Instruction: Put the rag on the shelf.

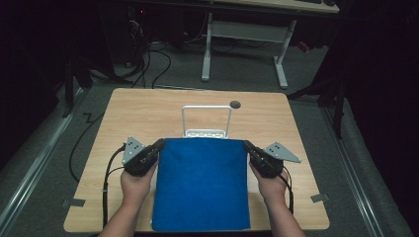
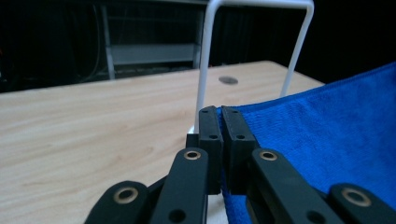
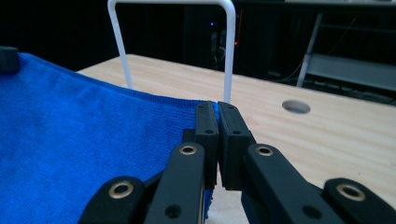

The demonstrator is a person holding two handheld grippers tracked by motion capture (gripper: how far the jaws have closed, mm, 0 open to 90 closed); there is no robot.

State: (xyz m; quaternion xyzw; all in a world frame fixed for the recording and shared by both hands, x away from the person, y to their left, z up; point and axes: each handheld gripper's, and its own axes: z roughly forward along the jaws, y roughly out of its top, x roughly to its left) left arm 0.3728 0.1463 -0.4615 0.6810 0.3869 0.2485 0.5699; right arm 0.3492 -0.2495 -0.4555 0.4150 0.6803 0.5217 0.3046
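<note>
Blue cloth (image 1: 201, 185) spread across the wooden worktop (image 1: 143, 111), far edge raised toward the white wire rack (image 1: 206, 121). Soft, light, limp fabric by the look of it; likely to sag unless kept taut; best taken at the corners. Left gripper (image 2: 219, 116) clenched on the far-left corner, right gripper (image 3: 215, 112) clenched on the far-right corner; jaws of both pressed together with cloth edge between.

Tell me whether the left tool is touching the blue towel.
Touching. In the left gripper view the left tool has its jaws shut on the corner of the blue towel, whose edge runs in between them.
</note>
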